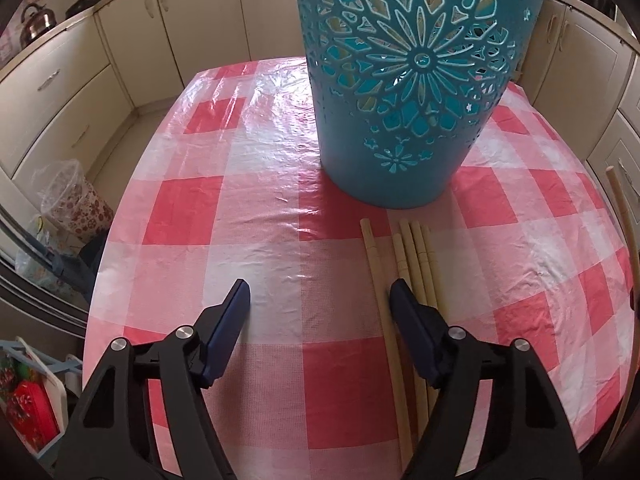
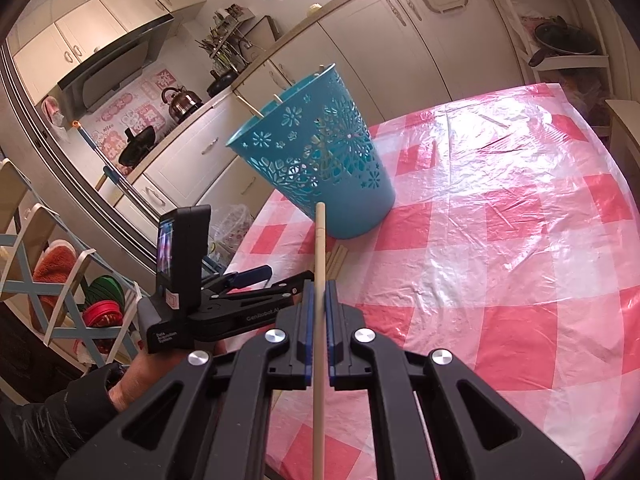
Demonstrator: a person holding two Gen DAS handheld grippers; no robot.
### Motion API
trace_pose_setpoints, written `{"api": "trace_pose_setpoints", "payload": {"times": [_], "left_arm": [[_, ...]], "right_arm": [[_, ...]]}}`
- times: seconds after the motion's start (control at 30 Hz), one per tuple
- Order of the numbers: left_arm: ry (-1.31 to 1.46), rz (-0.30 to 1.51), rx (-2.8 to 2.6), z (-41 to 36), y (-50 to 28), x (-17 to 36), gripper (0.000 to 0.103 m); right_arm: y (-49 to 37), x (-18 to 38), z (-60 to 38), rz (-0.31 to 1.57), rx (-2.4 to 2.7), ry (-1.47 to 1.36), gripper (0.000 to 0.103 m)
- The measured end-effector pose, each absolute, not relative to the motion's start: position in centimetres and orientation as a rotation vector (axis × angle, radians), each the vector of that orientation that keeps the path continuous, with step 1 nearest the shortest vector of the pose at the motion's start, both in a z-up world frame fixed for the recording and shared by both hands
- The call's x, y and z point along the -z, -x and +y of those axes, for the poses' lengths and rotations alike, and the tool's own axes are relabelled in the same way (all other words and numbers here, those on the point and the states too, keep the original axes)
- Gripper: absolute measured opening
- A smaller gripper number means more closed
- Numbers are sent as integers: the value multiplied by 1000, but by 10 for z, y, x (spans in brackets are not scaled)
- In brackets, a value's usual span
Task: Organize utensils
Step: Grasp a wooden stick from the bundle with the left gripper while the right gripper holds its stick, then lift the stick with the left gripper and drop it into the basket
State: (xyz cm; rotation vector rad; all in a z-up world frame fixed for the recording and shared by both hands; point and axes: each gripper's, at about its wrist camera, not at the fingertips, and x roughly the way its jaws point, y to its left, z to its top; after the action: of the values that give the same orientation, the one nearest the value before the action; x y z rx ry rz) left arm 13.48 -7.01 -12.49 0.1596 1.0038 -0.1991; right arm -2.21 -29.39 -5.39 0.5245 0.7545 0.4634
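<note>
While a teal basket (image 1: 404,92) stands upright at the top centre of the left wrist frame, the left claw (image 1: 320,292) hangs spread over the red-and-white checked worktop (image 1: 240,216), nothing between its blue pads. A row of pale chopsticks (image 1: 416,256) lies flat on the cloth just below the basket, lower right of centre; the claw's right finger (image 1: 408,304) sits over them, though whether it touches them cannot be told. One more stick (image 1: 624,224) curves down the right edge of that frame.

Seen from the right wrist, the right claw (image 2: 319,312) is pressed together at lower centre, pinching a single chopstick (image 2: 319,248) that runs up the middle of the frame, its tip just before the basket's foot. The basket (image 2: 320,160) stands at centre near the worktop's left edge, stick ends poking above its rim. At lower left, a hand (image 2: 160,368) in a dark sleeve holds the left claw, which points toward the loose chopsticks beside the basket.
</note>
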Motion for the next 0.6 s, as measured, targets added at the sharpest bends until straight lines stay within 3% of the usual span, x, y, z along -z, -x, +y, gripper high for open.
{"api": "trace_pose_setpoints", "payload": {"times": [0.07, 0.17, 0.3, 0.33, 0.6], "left_arm": [[-164, 1008, 202, -73, -135, 125, 68], [-171, 1009, 224, -80, -137, 124, 57], [-171, 1023, 270, -85, -140, 119, 13], [-152, 1035, 287, -83, -142, 118, 7], [95, 966, 374, -24, -120, 76, 5]], "right_arm": [[22, 53, -295, 751, -465, -530, 6], [22, 53, -297, 746, -460, -539, 6], [19, 57, -298, 755, -450, -557, 6], [18, 58, -298, 757, -449, -561, 6], [14, 62, -301, 766, -439, -585, 6]]}}
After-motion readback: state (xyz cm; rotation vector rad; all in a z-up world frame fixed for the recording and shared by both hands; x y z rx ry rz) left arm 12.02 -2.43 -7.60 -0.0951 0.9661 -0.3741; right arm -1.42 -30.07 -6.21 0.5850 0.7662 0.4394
